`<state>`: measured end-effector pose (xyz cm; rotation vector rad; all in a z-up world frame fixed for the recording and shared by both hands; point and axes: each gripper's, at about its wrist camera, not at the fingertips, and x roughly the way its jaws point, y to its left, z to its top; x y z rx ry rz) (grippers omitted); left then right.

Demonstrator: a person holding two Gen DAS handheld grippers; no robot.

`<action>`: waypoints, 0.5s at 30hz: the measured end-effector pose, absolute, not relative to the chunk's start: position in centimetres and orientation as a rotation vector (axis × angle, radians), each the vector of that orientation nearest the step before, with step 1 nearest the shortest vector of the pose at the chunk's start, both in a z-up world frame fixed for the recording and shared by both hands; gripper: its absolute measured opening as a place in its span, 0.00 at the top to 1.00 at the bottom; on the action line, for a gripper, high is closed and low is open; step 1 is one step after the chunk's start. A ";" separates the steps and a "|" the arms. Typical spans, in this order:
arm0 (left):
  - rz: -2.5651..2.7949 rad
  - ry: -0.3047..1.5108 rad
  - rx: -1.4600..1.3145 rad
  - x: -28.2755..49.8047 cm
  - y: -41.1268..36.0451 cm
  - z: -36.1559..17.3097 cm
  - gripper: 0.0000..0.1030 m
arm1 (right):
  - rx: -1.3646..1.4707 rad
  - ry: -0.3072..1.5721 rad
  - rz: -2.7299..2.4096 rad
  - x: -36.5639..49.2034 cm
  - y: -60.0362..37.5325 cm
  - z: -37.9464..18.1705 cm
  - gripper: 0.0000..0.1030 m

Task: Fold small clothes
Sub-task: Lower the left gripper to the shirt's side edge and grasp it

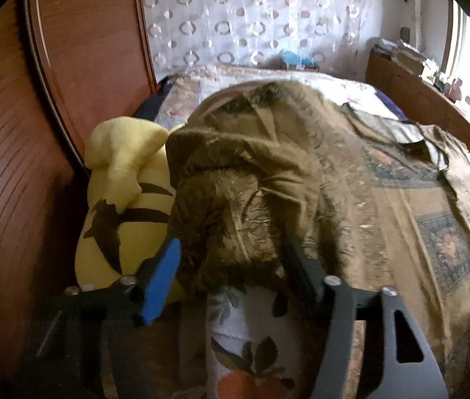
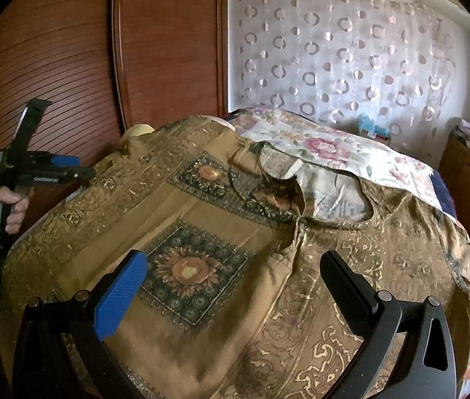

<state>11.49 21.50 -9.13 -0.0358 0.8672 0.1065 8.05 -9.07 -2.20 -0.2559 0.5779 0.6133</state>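
Spreading across the bed was the task's thing, a brown-gold printed blouse with sunflower squares and scrollwork borders [image 2: 221, 266]; it lay front-up on the floral white bedspread [image 2: 334, 153], neckline toward the patterned sheer curtain [image 2: 351, 60]. Laid flat like that, presumably so its edges could be found for folding.

Landmark for places: the blouse.

- Left hand-held gripper [image 1: 231, 259]: at the blouse's left edge, beside the red-brown wooden wardrobe [image 1: 19, 166]. Left wrist view showed a bunched hump of the blouse's cloth [image 1: 241, 173] rising between the blue-padded finger and the black one. Jaws stood about half open, cloth between them. Whether the pads were pressing could not be told; the black finger's tip was lost against the fabric. Judged: taking up the side or sleeve to carry it across the body.
- In the right wrist view the same gripper [image 2: 78, 169] appeared beyond the blouse's left edge, a person's hand [image 2: 2, 206] around its handle.
- Right hand-held gripper [image 2: 231, 286]: over the near part of the blouse, above the lower sunflower square. Jaws wide apart, nothing between the fingers, no contact seen. Judged: waiting to pin or smooth the middle while the other side lifted.
- Yellow plush toy with black markings [image 1: 125, 199]: just left of the blouse, wedged against the wardrobe, touching the bunched cloth. Could snag the fold.
- White cloth with dark leaves and an orange bloom [image 1: 251, 349]: under the left gripper, nearer than the hump. What it was could not be told.

Fold judged barely begun.
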 end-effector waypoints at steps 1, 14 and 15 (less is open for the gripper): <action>0.100 0.875 -0.045 11.7 21.7 -9.3 0.52 | -0.260 0.579 0.614 8.0 -9.1 -2.1 0.00; 0.060 0.758 -0.055 11.0 20.9 -5.2 0.98 | -0.230 0.582 0.595 8.0 -9.5 -2.7 0.00; 0.048 0.739 -0.049 11.0 20.3 -4.3 0.98 | -0.225 0.582 0.592 8.1 -9.6 -2.7 0.00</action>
